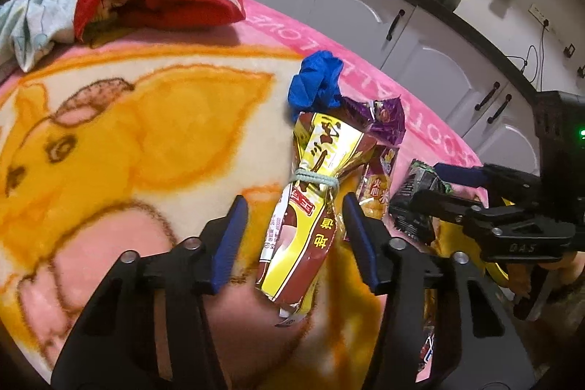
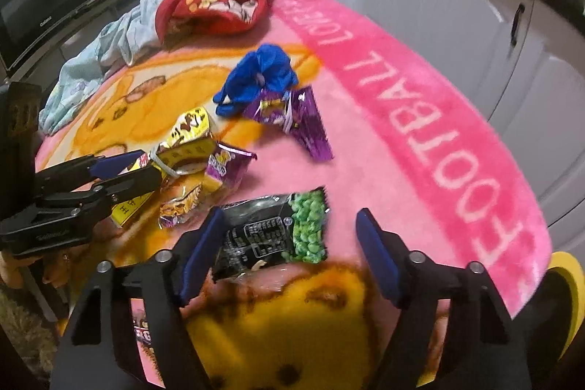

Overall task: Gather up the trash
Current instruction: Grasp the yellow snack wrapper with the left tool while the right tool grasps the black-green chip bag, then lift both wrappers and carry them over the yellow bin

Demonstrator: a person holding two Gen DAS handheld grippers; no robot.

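Observation:
A gold and maroon snack bag (image 1: pixel 310 207) tied with a pale band lies on the pink and yellow blanket (image 1: pixel 109 134). My left gripper (image 1: pixel 294 233) is open, its fingers either side of the bag; it also shows in the right wrist view (image 2: pixel 146 170). A black and green pea packet (image 2: pixel 278 233) lies between the open fingers of my right gripper (image 2: pixel 289 243), nearer the left finger. The right gripper shows at the right of the left wrist view (image 1: pixel 424 185), around that packet (image 1: pixel 420 196). A purple wrapper (image 2: pixel 296 119), a blue crumpled bag (image 2: pixel 259 75) and small yellow-purple packets (image 2: pixel 223 170) lie nearby.
A red cloth (image 2: pixel 215 2) and a pale blue cloth (image 2: pixel 109 50) lie at the blanket's far end. White cabinets (image 2: pixel 475 17) run along the right. A microwave (image 2: pixel 40 10) stands at the left. A yellow object (image 2: pixel 566 287) sits at the blanket's right edge.

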